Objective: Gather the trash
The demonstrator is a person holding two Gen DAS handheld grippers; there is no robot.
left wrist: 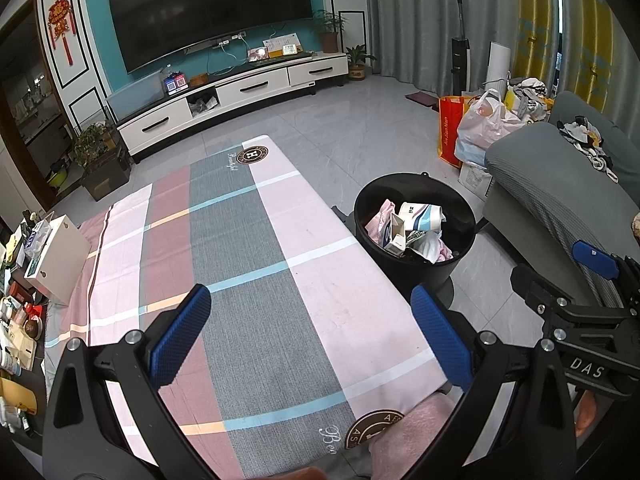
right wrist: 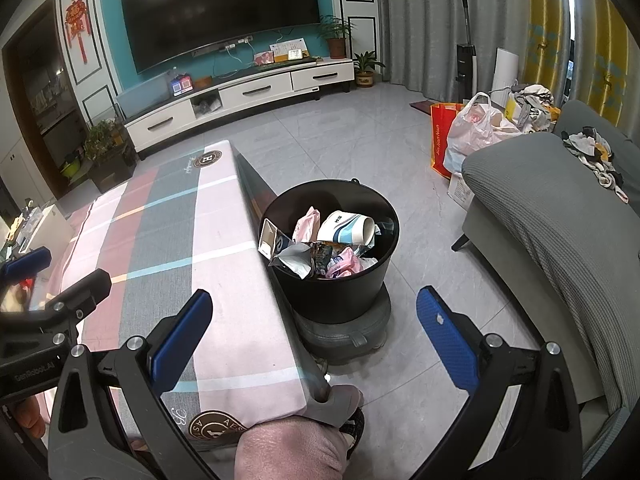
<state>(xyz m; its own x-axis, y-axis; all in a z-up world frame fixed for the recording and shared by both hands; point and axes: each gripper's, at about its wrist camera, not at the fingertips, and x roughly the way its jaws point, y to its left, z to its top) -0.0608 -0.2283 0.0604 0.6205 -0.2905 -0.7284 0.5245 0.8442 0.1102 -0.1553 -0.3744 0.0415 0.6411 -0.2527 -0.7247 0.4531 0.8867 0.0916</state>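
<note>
A black bin (left wrist: 416,264) stands on the floor just right of the table; it also shows in the right wrist view (right wrist: 336,292). It holds crumpled wrappers, a small carton and a paper cup (right wrist: 348,229). My left gripper (left wrist: 312,334) is open and empty over the cloth-covered table (left wrist: 240,264). My right gripper (right wrist: 316,340) is open and empty, above the table's right edge and in front of the bin. The right gripper also shows at the right edge of the left wrist view (left wrist: 580,280).
A grey sofa (right wrist: 560,220) stands to the right. Shopping bags (right wrist: 472,128) sit behind it. A TV cabinet (right wrist: 248,96) runs along the far wall. A cluttered shelf and a white box (left wrist: 56,256) lie left of the table. Potted plants (left wrist: 100,156) stand at far left.
</note>
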